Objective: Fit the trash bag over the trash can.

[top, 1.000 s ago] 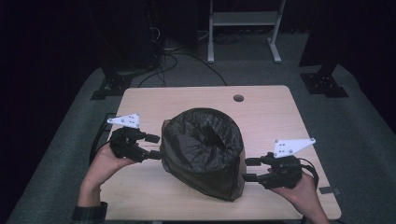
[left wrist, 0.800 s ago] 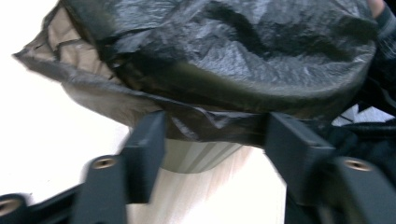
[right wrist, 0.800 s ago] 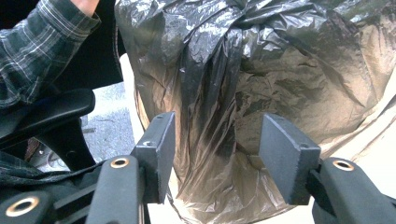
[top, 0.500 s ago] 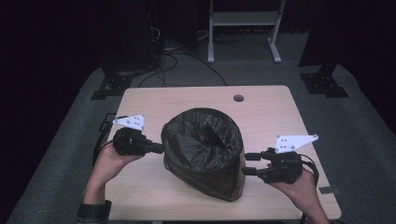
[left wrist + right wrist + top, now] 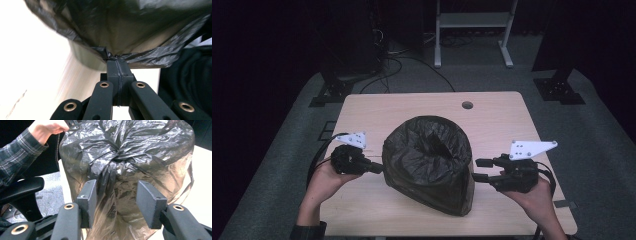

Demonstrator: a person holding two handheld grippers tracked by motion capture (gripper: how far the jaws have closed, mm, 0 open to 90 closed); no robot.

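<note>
Bag [image 5: 428,162]: black plastic over a bin, mid-table [image 5: 492,107], slightly toward 6 o'clock.
Left gripper [image 5: 376,169]: at bag's 9 o'clock, jaws just closed, pinching a fold of film (pulled taut).
Right gripper [image 5: 476,170]: at 3 o'clock, jaws half apart, film between, pads not pressing.

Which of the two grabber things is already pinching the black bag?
The left gripper: its jaws are shut on a fold of the black bag. The right gripper has open jaws.

Bag [image 5: 428,162] hid the bin under it; only its outline showed through the film. Bag top cut off in left gripper view, table [image 5: 30,65] there overexposed and blurred. Person's forearms ran off bottom edge in high view.
</note>
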